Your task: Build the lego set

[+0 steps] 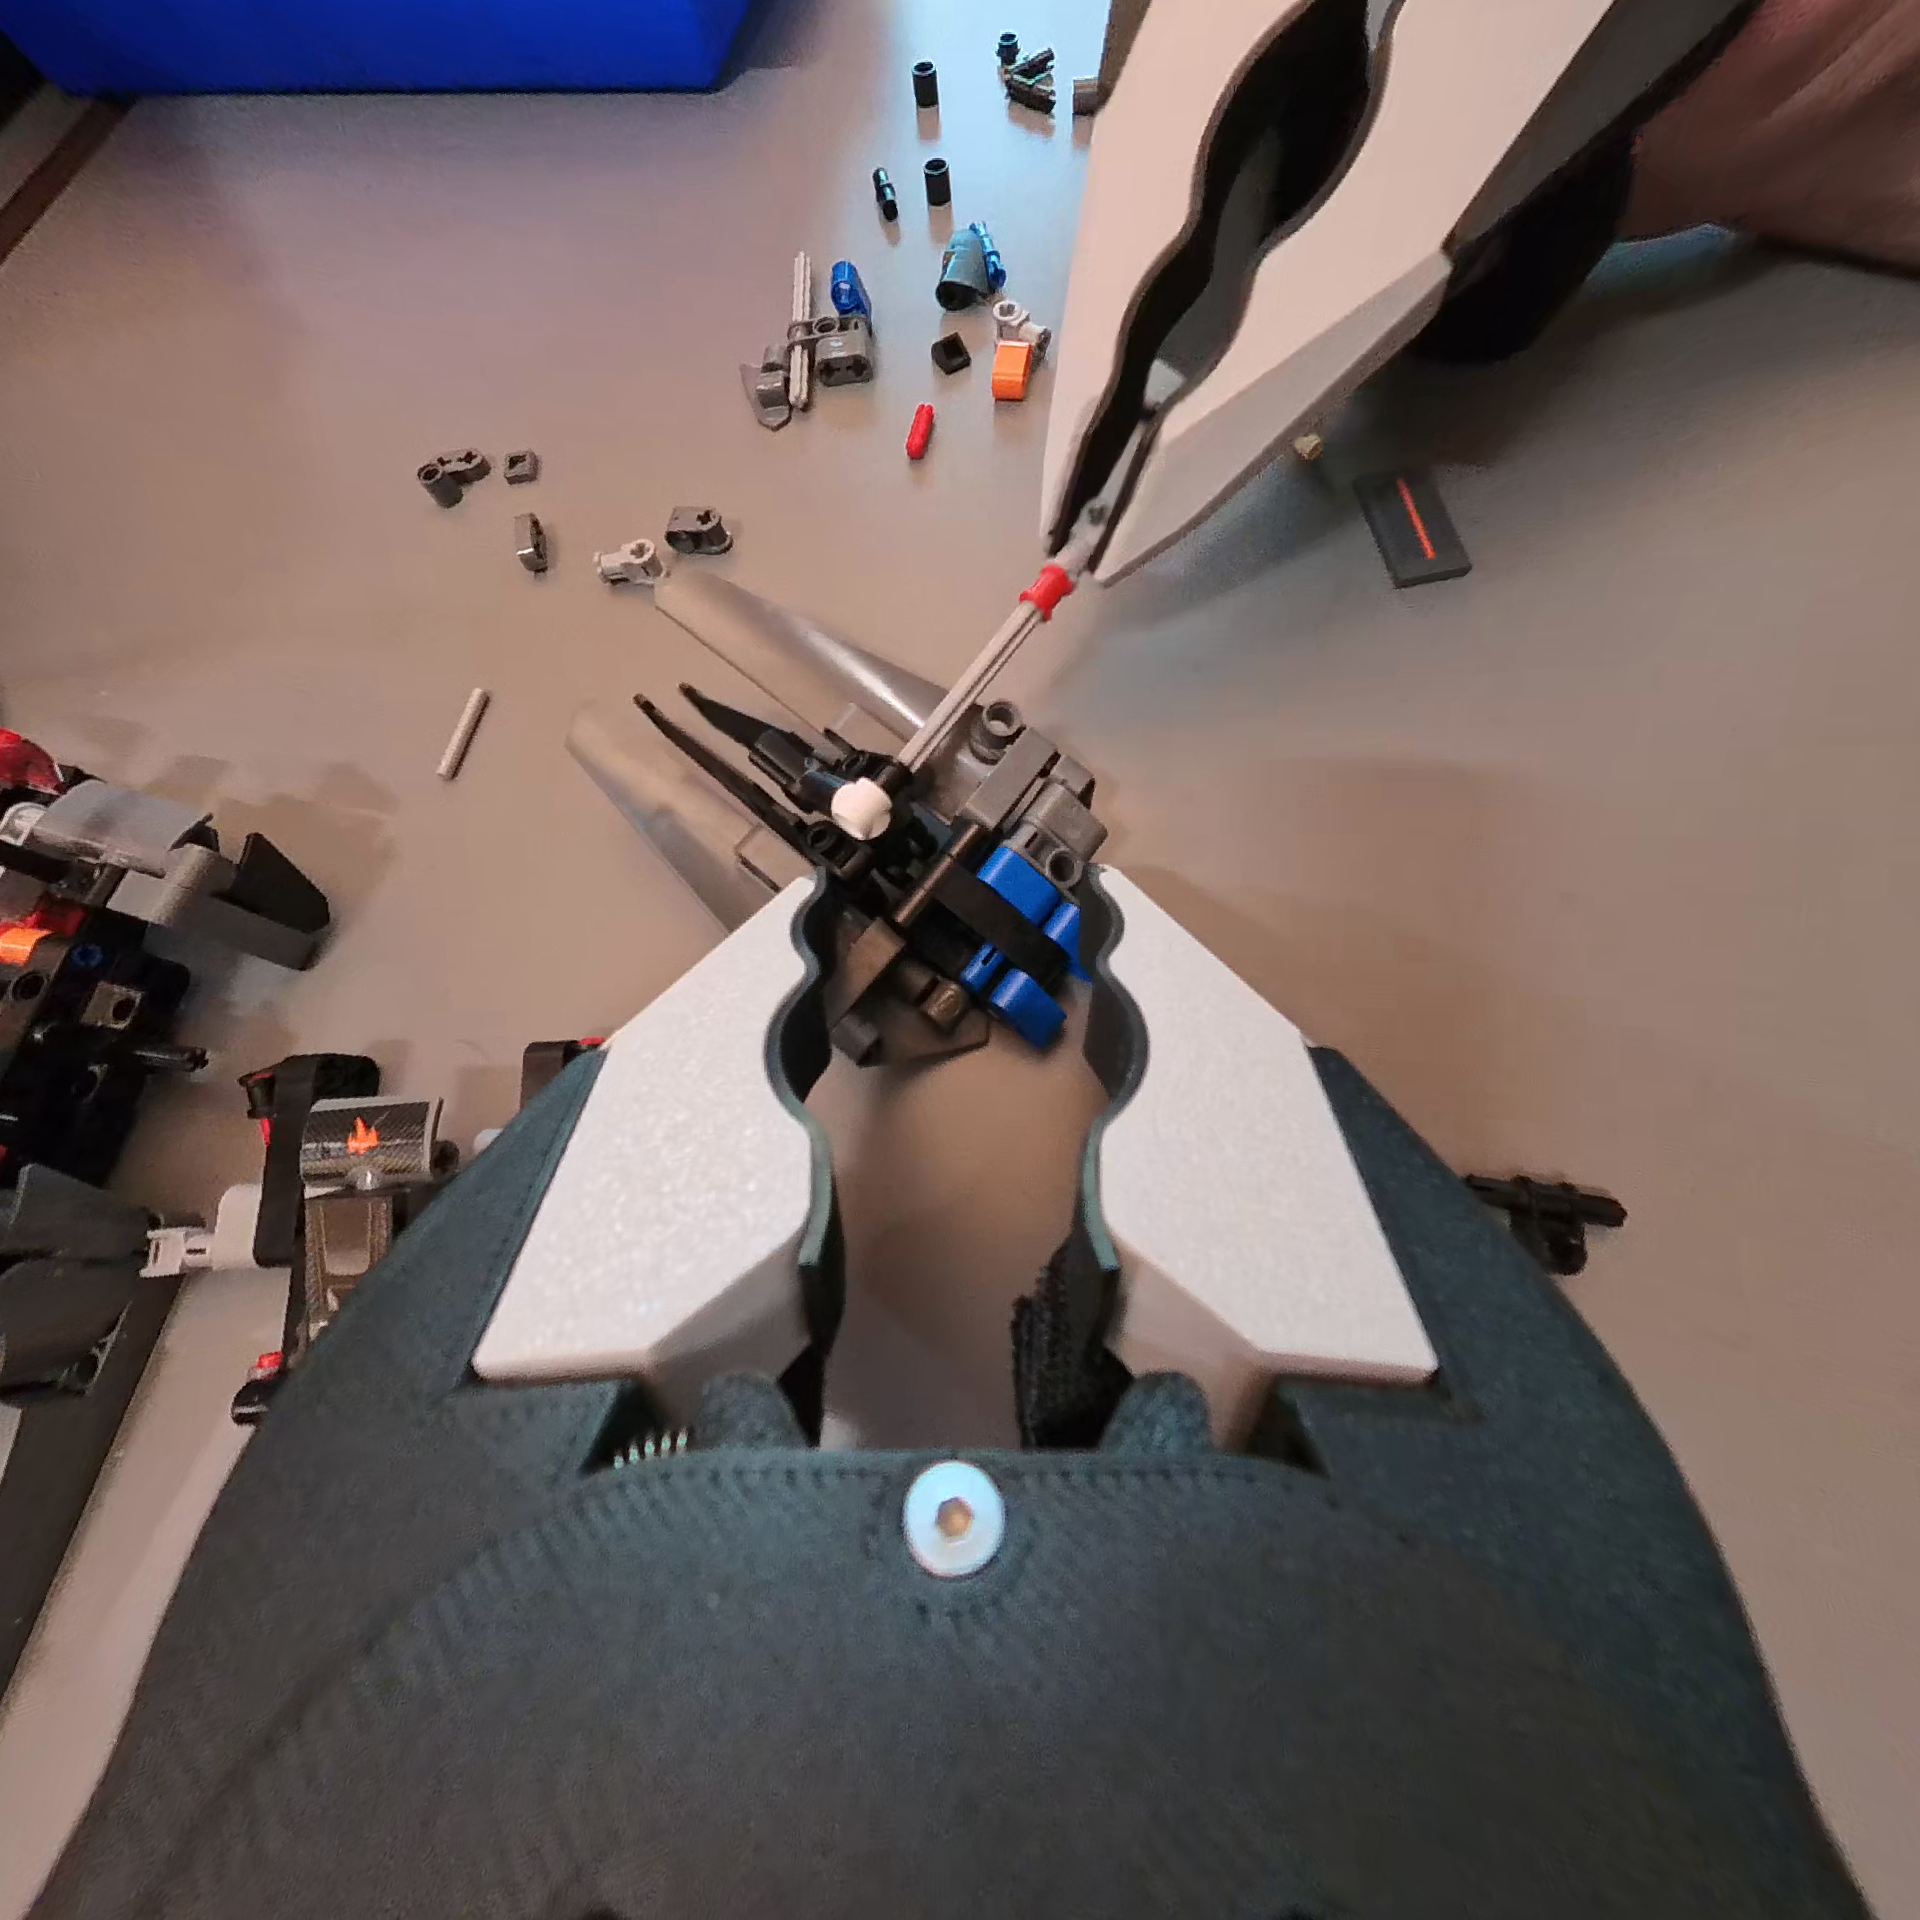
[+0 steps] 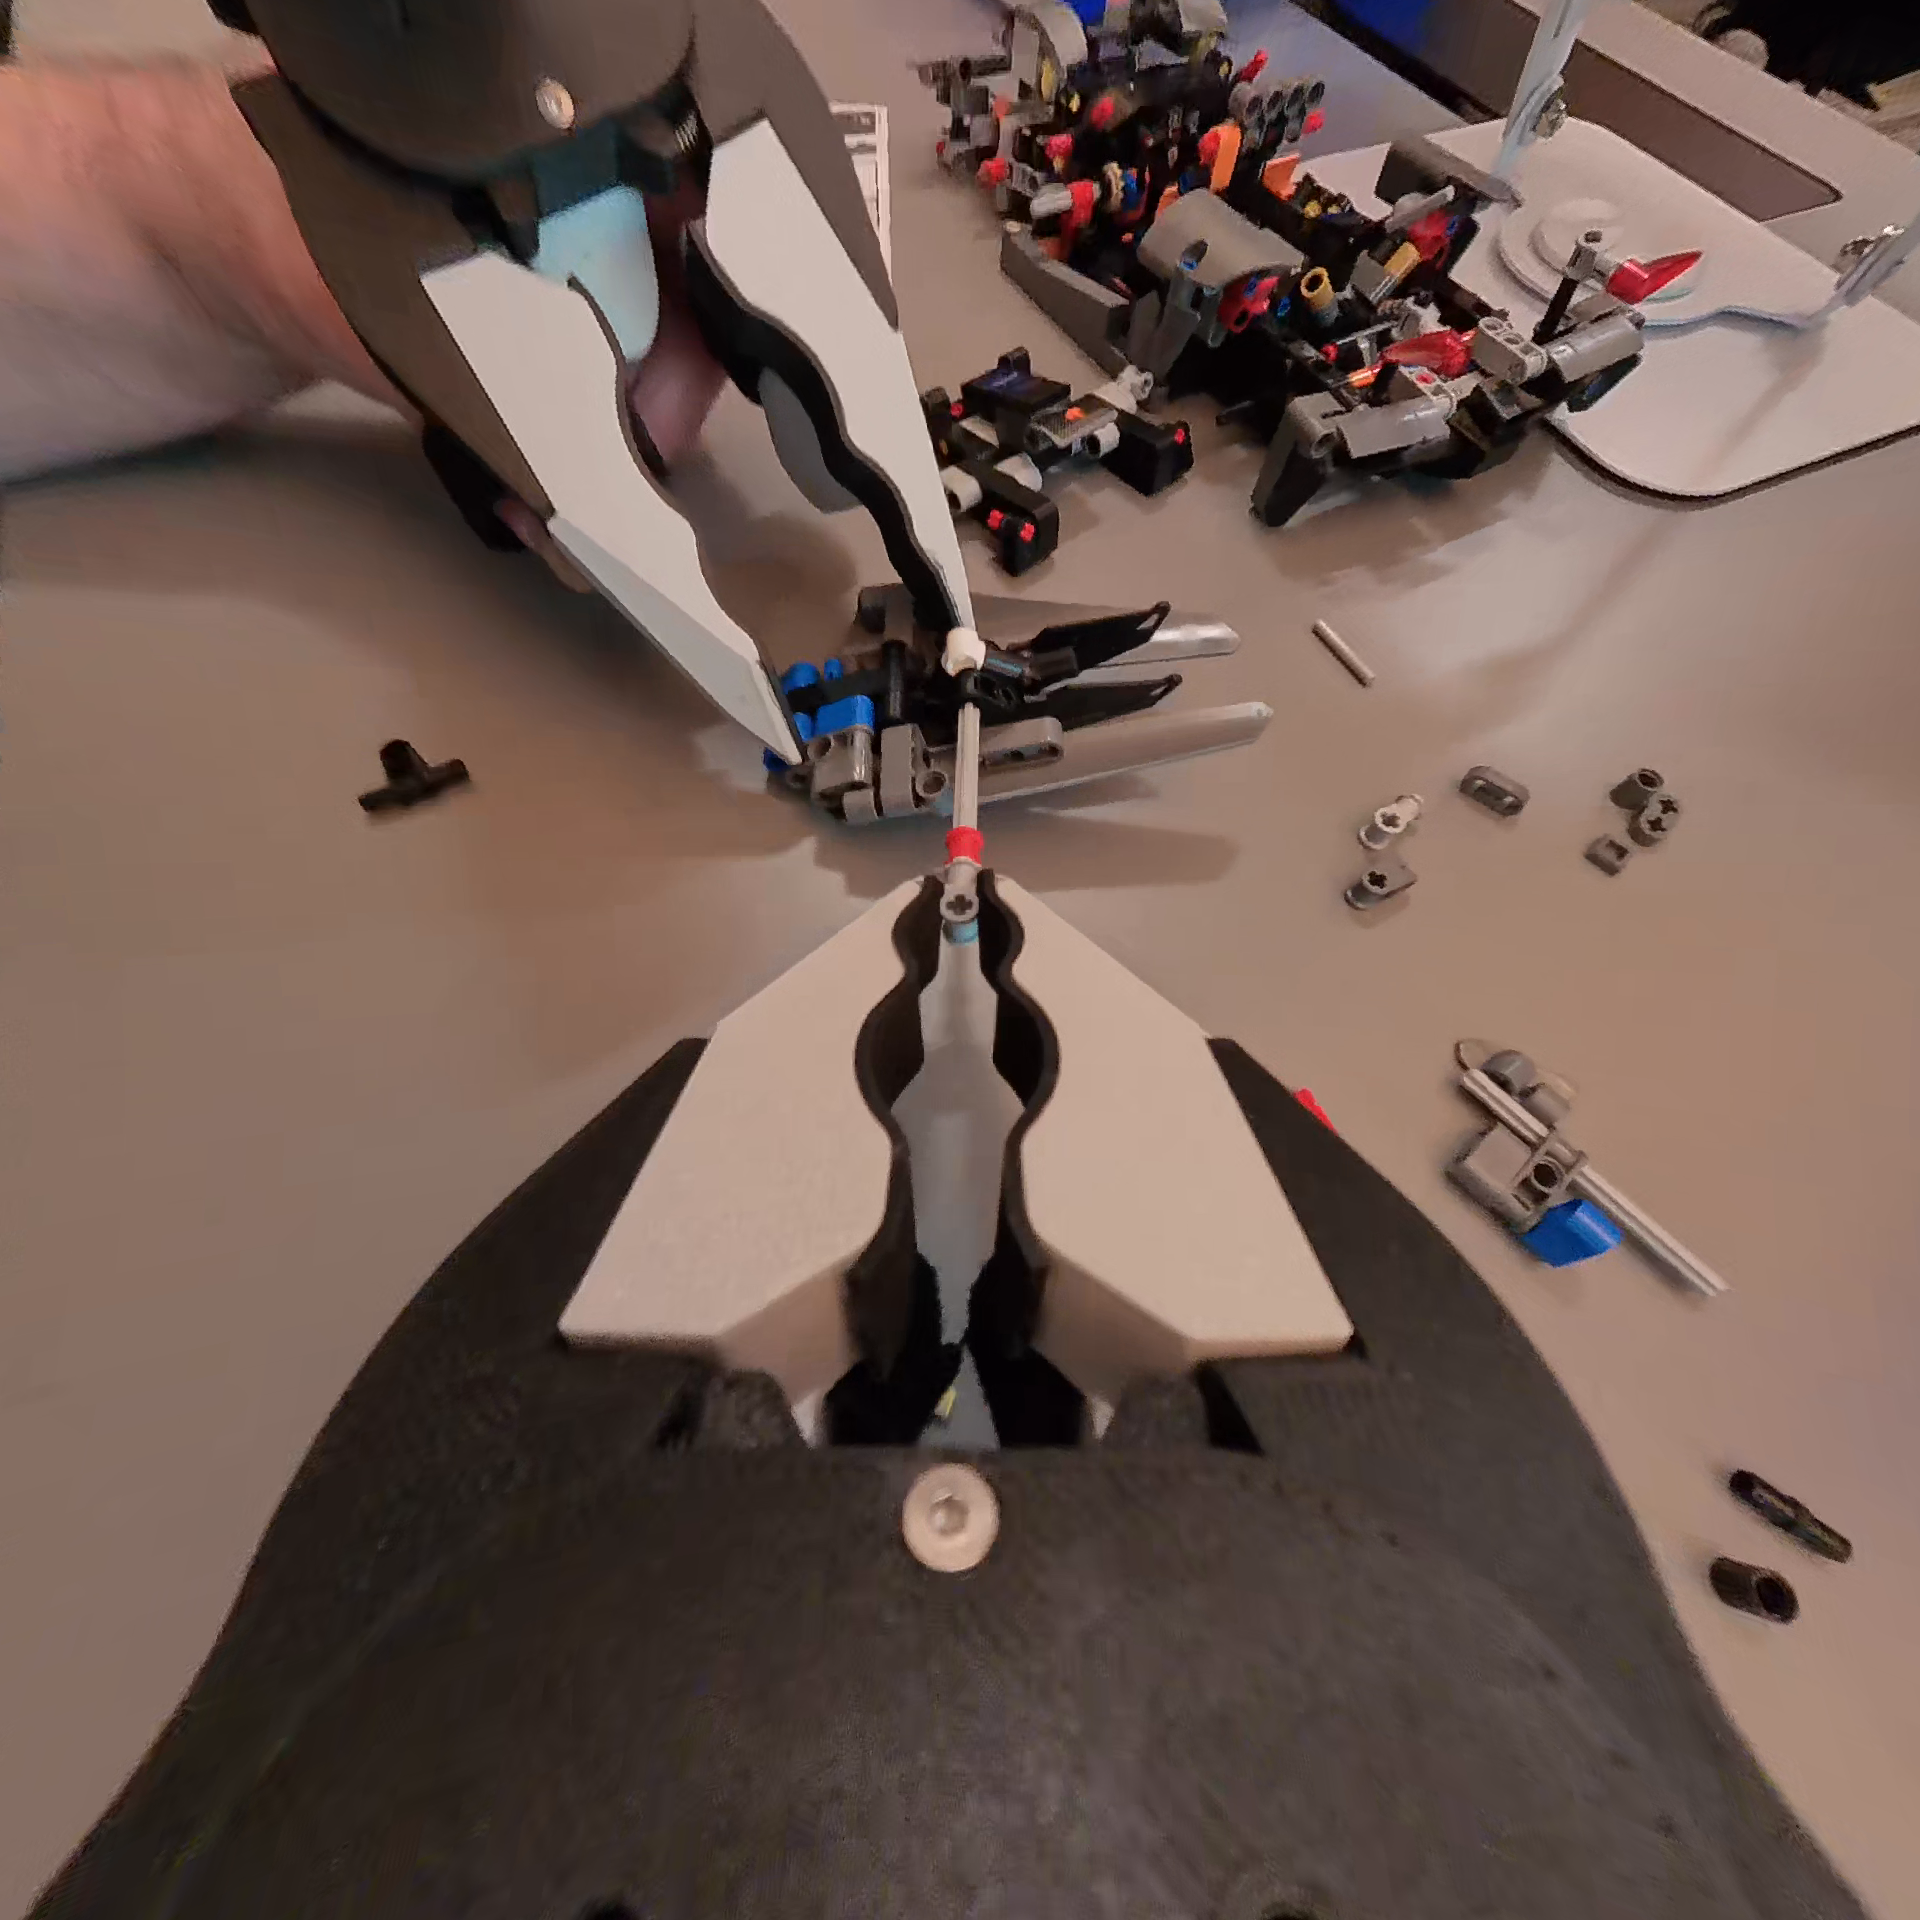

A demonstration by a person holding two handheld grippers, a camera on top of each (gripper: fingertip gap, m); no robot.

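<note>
My left gripper (image 1: 956, 883) is shut on a small lego sub-assembly (image 1: 977, 914) of blue, black and grey parts with long grey and black blades; it rests on the table. My right gripper (image 2: 958, 894) is shut on the end of a thin grey axle (image 2: 968, 758) that carries a red bush (image 2: 963, 842). The axle's far end sits in the sub-assembly (image 2: 935, 727) next to a white round piece (image 1: 860, 810). The right gripper (image 1: 1081, 551) also shows at the upper right of the left wrist view, and the left gripper (image 2: 873, 686) at the upper left of the right wrist view.
A large part-built lego model (image 2: 1299, 260) stands behind, and shows at the left edge (image 1: 104, 935). Loose small parts (image 1: 935, 312) lie scattered across the grey table (image 1: 312, 364). A black T-shaped piece (image 2: 410, 779) lies alone. A blue bin (image 1: 364, 42) stands at the back. About 6 centimeters separates my left fingertips from my right. My left tips are roughly 9 centimeters from the black T-shaped piece (image 2: 410, 779). Look for it in the left wrist view (image 1: 1547, 1191) too.
</note>
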